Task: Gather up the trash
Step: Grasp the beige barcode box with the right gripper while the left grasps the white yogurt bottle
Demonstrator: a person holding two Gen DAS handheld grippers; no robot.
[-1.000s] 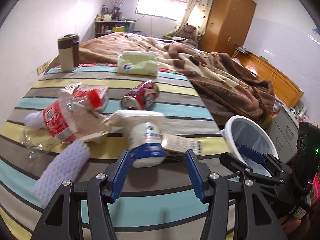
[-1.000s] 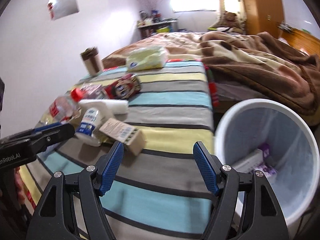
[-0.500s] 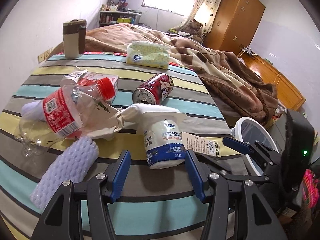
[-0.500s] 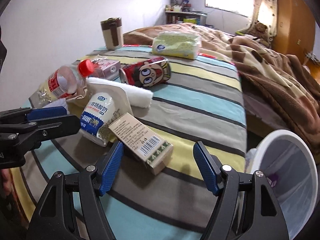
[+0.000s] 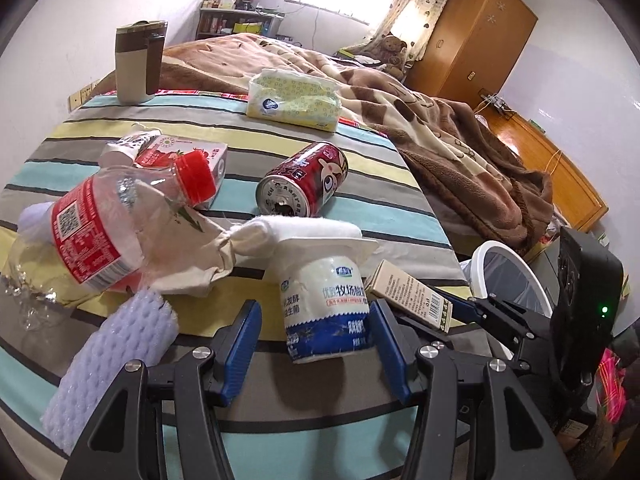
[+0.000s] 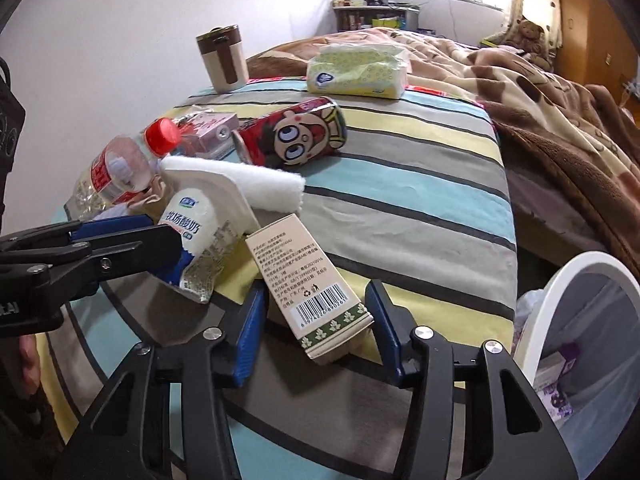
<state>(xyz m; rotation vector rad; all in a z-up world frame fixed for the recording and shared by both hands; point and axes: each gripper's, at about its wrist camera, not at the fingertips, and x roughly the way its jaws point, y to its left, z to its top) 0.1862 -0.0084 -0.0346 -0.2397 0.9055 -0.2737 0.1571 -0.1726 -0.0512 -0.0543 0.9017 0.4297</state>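
Note:
A white and blue yogurt cup (image 5: 324,304) lies on the striped bedcover between the open blue jaws of my left gripper (image 5: 314,346). A beige carton with a barcode (image 6: 310,282) lies between the open jaws of my right gripper (image 6: 316,324). The carton also shows in the left wrist view (image 5: 410,294), and the cup in the right wrist view (image 6: 200,240). Further back lie a red can (image 5: 304,180), a crushed plastic bottle with a red cap (image 5: 100,224), a small pink carton (image 5: 180,156) and a white foam roll (image 6: 256,186). The white trash bin (image 6: 576,344) stands low at the right.
A brown and cream mug (image 5: 138,64) and a pack of tissues (image 5: 294,98) stand at the far end of the striped cover. A purple foam piece (image 5: 112,364) lies near my left jaw. A brown blanket (image 5: 460,140) covers the bed to the right.
Both grippers have moved forward and down toward the bed. The yogurt cup now sits between my left jaws and the beige carton between my right jaws. The bin has slid to the right edge.

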